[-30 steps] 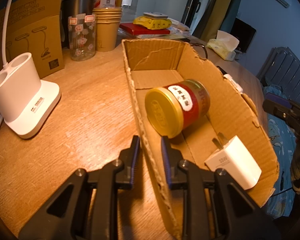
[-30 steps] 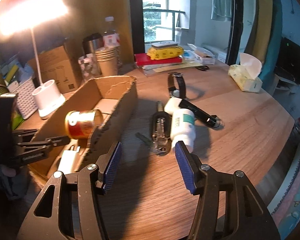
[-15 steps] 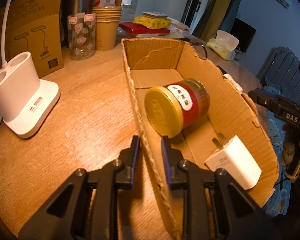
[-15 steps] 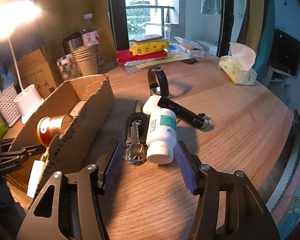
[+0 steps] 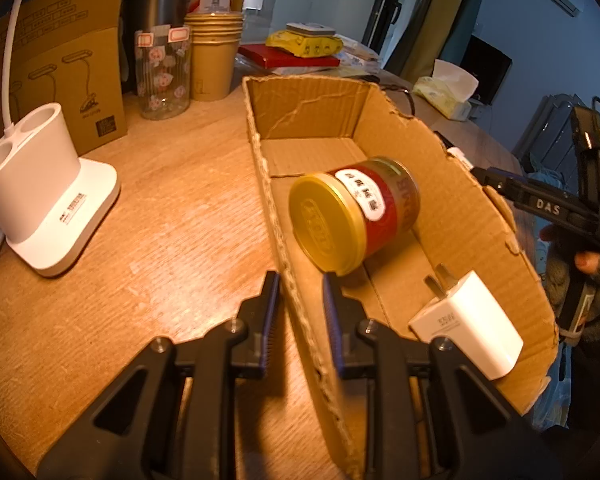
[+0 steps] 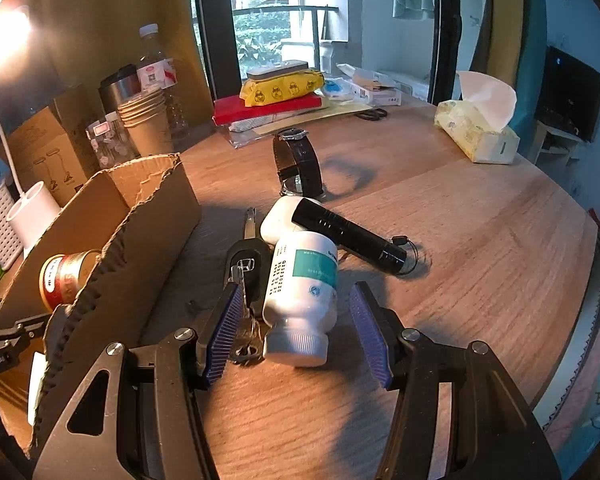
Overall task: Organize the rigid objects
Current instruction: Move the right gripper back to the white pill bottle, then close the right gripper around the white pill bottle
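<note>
left hand-held gripper (image 5: 298,312): clamped on the torn corrugated wall of the cardboard box (image 5: 284,240).
right hand-held gripper (image 6: 296,332): jaws apart, straddling the smooth white pill bottle (image 6: 300,300), no contact.
box: round tin (image 5: 354,220) on its side, white charger (image 5: 468,330) at near end.
bench (image 6: 480,220): woodgrain, clear to the right.

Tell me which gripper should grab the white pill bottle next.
Right. The right gripper already straddles the pill bottle with open jaws; the left gripper is clamped on the cardboard box wall.
</note>
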Demonstrator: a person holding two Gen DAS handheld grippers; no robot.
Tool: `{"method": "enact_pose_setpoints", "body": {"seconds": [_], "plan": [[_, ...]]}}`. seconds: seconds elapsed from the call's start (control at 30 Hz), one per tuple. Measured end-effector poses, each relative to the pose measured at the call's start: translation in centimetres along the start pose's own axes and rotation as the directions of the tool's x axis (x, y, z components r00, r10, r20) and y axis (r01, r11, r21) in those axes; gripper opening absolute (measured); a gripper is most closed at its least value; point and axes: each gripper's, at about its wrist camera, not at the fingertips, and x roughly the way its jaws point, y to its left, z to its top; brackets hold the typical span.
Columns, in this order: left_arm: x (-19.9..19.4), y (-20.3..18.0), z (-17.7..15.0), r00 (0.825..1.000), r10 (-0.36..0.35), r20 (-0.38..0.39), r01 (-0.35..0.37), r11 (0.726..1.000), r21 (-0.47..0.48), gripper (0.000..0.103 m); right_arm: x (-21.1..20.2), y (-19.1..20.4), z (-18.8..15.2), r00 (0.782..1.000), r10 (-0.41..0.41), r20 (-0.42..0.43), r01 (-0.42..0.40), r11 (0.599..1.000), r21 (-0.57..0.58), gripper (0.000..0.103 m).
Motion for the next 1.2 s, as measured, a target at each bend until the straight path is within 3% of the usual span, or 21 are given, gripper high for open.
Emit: {"method": "enact_pose_setpoints", "body": {"seconds": [0.8, 0.83, 0.9, 1.2], "plan": [[0.1, 0.0, 0.0, 1.000, -0.002, -0.002, 0.002, 1.000, -0.001, 0.023, 2.4, -0.1, -0.1, 0.999, -0.011, -0.039, 0.011, 1.000, 0.007, 0.058], [0.1, 0.0, 0.0, 1.000, -0.002, -0.002, 0.002, 1.000, -0.001, 0.023, 2.4, 0.0, -0.1, 0.999, -0.012, -0.038, 0.012, 1.000, 0.006, 0.058], [0.1, 0.0, 0.0, 1.000, -0.002, -0.002, 0.002, 1.000, -0.001, 0.023, 2.4, 0.0, -0.1, 0.999, -0.010, -0.042, 0.010, 1.000, 0.007, 0.046], [0.1, 0.0, 0.0, 1.000, -0.001, -0.002, 0.001, 1.000, 0.000, 0.023, 1.7, 0.2, -0.2, 1.000, -0.006, -0.030, 0.006, 1.000, -0.006, 0.046]]}}
